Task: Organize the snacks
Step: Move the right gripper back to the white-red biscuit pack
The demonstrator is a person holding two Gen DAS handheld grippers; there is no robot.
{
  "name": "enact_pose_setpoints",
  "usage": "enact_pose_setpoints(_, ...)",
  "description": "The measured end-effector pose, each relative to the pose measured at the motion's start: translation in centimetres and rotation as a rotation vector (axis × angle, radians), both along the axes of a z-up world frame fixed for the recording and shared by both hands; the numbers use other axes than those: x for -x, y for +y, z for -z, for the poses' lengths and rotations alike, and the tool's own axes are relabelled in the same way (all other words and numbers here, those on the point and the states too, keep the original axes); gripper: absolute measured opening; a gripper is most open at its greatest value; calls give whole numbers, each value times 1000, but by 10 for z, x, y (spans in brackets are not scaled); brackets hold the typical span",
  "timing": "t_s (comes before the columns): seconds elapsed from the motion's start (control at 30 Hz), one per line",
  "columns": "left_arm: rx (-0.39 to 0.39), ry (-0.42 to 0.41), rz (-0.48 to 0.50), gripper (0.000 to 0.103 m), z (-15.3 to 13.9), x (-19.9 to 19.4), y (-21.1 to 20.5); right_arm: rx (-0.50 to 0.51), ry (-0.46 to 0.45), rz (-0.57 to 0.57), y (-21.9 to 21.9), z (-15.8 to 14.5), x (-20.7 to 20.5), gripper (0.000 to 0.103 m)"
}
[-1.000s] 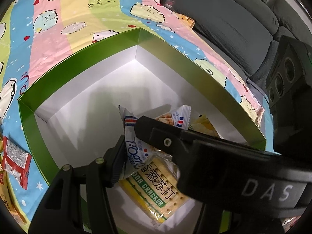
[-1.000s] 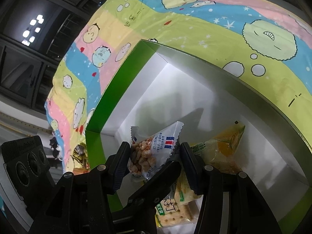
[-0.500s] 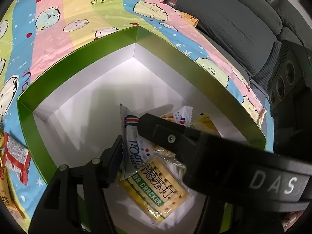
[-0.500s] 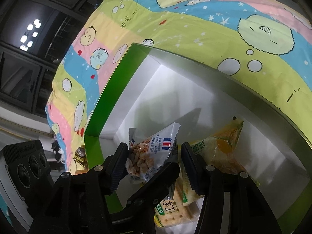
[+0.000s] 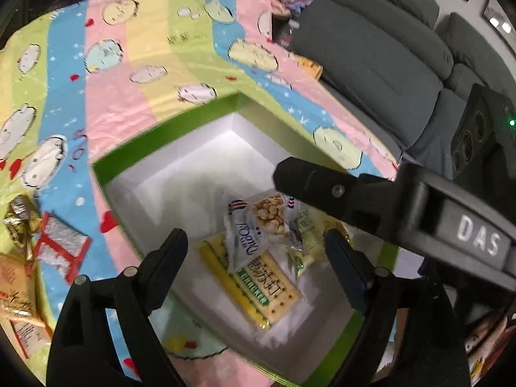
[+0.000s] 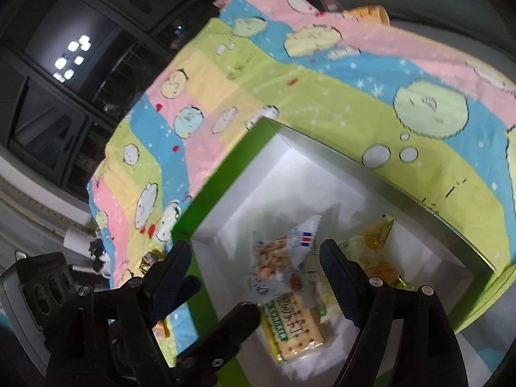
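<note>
**Both grippers open above the snack box**

Left wrist view: the left gripper [image 5: 254, 258] hangs with fingers apart over the green box [image 5: 167, 125]. The peanut packet [image 5: 254, 225] lies on the soda cracker pack [image 5: 258, 280] inside, near one corner; much white floor is free. More snacks [image 5: 61, 248] lie on the cartoon blanket [image 5: 129, 74] beside a grey sofa [image 5: 371, 48].

Right wrist view: the right gripper [image 6: 254, 274] is spread wide, holding nothing, above the same packets.
</note>
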State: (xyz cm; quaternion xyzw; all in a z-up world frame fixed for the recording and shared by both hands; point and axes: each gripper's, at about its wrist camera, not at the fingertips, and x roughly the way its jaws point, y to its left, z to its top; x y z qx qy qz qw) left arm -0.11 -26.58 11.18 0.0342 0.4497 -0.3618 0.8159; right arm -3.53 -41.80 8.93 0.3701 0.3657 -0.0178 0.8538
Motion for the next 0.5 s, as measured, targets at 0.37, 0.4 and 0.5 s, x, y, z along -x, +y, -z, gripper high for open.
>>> enact_pose_setpoints(0.37, 105, -113, -221, 98, -33, 19, 111, 105, -128, -98, 55, -39, 0, 91)
enact_pose_setpoints(0.4, 106, -127, -249, 98, -34, 21, 123, 114, -135, -104, 61, -41, 0, 91)
enact_pose_setpoints(0.5, 96, -136, -365, 98, -30, 21, 165, 164, -146, -127, 82, -45, -6, 91)
